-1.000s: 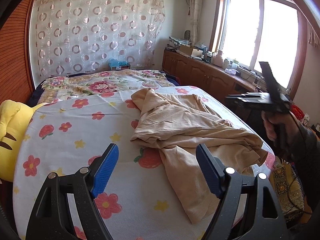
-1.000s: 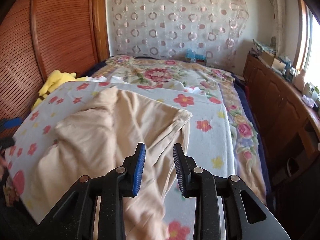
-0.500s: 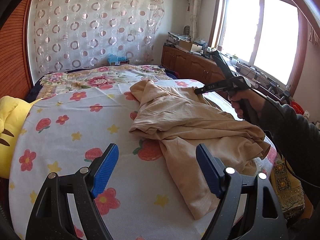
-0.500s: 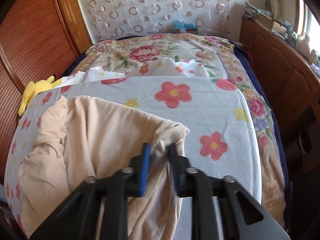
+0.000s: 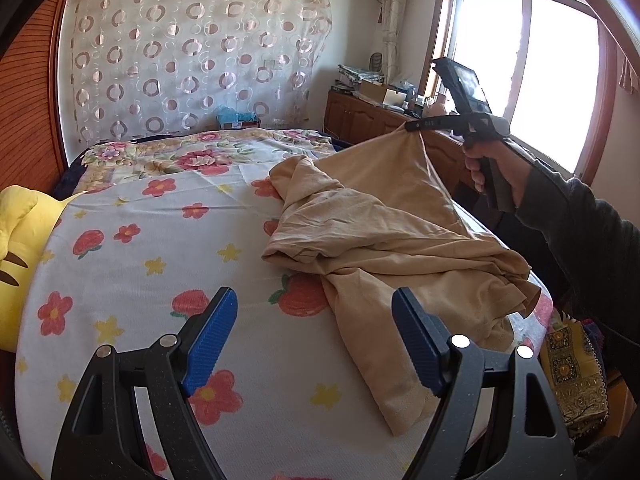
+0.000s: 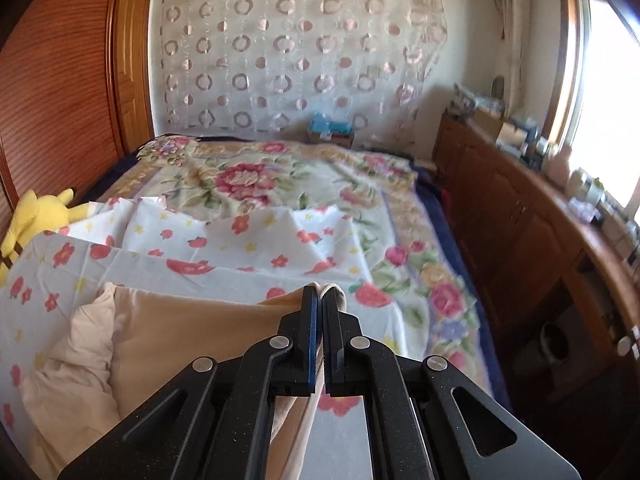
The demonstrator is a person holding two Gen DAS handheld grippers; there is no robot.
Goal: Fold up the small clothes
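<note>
Garment: beige garment (image 5: 384, 232), crumpled, lies right of centre in the left wrist view, on the flowered sheet (image 5: 132, 280) covering the bed; one corner is lifted toward the upper right of the frame.
Right claw (image 6: 321, 300): jaws have just been closing, now pinched tight on the garment's raised corner; cloth bulges past the tips, fabric pulled taut below.
Right hand (image 5: 496, 168): grips the handle at the right edge, dark sleeve (image 5: 580, 240) behind.
Left claw (image 5: 314, 320): spread wide at the bottom of the frame, nothing between the blue pads (image 5: 212, 340), hanging above the sheet near the garment's lower edge.
Bed edge: yellow plush toy (image 5: 16, 248), far left.
</note>
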